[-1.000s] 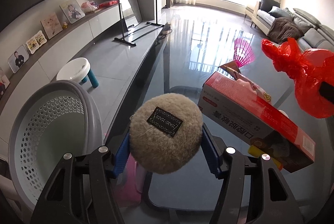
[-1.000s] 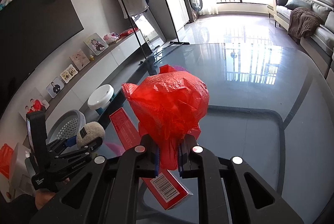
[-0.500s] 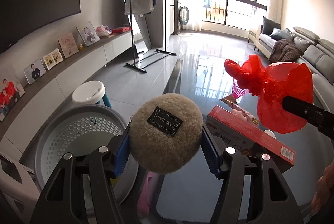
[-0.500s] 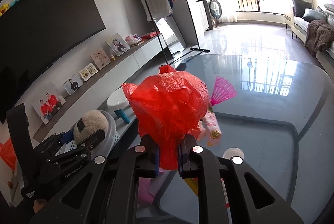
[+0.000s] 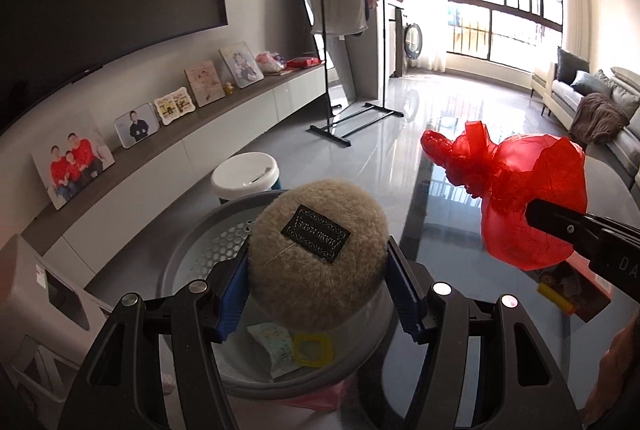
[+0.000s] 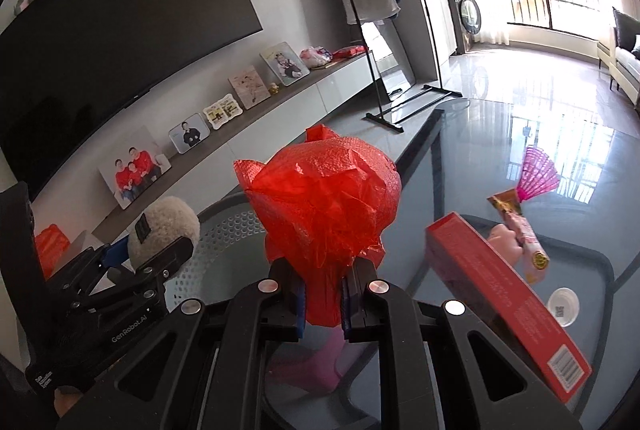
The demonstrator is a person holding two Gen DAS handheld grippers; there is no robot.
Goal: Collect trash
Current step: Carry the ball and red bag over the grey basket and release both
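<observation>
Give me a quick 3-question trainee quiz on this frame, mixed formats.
1. True or false: the left gripper holds the fluffy beige ball with the black label above the grey perforated plastic basket.
2. Which item does the right gripper clamp? A) long red cardboard box B) knotted red plastic bag C) pink folding fan
3. Fill in: the small white round lid lies on the dark ____ table.

Key: 1 true; 2 B; 3 glass.

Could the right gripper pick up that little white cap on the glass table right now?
Probably not yet: the right gripper is shut on the red plastic bag, so its jaws are occupied. The white cap itself lies uncovered beside the red box.
</observation>
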